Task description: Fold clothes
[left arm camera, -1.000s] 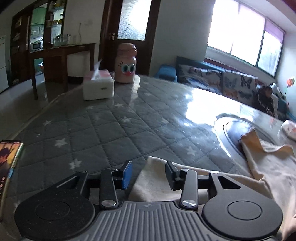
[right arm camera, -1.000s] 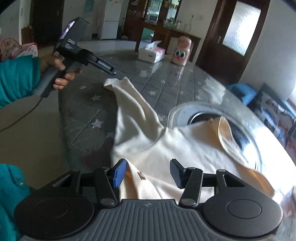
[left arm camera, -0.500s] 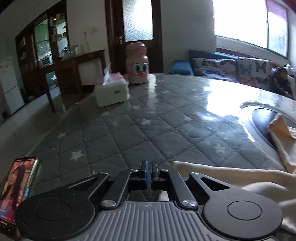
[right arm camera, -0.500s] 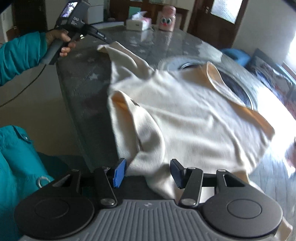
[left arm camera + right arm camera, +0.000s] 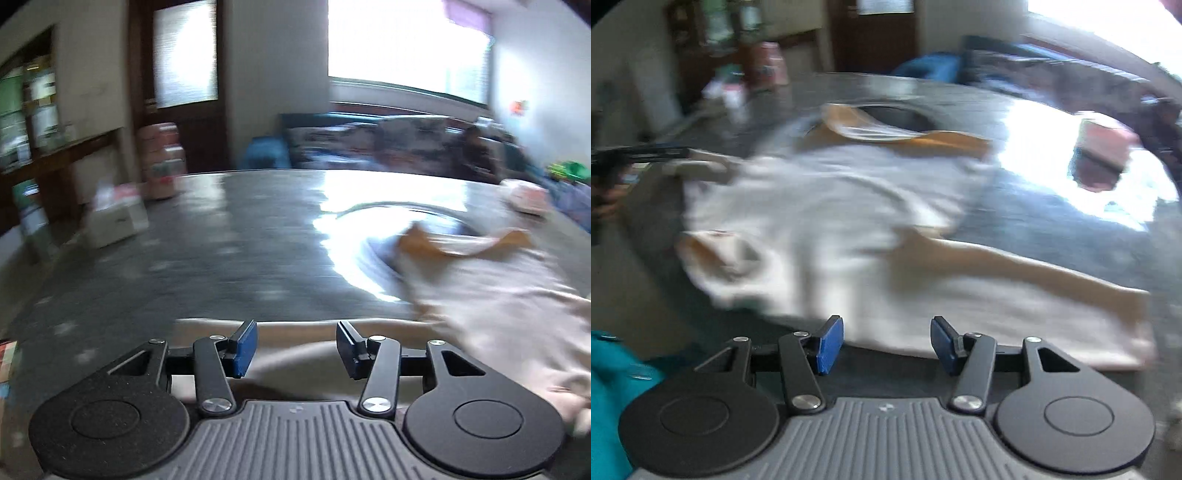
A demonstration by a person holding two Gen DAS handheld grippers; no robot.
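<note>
**Both my grippers open over a cream shirt on a round table**

Both views are badly smeared by motion blur, so fine detail is lost.

The largest thing before me is a round table (image 5: 229,258) with a grey quilted cover dotted with pale stars, under a glossy top that throws back bright window light. A round glass turntable (image 5: 901,114) sits near its middle.

Spread across the table is the cream shirt (image 5: 827,221), the garment I am folding. In the right wrist view it lies mostly flat, its tan-lined neckline toward the turntable. One long sleeve (image 5: 1015,266) stretches out to the right along the near edge, and a bunched fold lies at the shirt's left side. In the left wrist view a strip of the same shirt runs along the table edge just beyond my fingers, with the body of it heaped to the right.

My left gripper (image 5: 295,347) has its blue-padded jaws spread apart, holding nothing; cloth lies beneath and beyond them. My right gripper (image 5: 886,343) is likewise spread wide and empty, with the hem of the shirt just past its tips.

At the far left of the table stand a white tissue box (image 5: 118,218) and, just behind it, a pink jar (image 5: 162,162). My teal sleeve (image 5: 613,387) shows at the lower left of the right wrist view.
</note>
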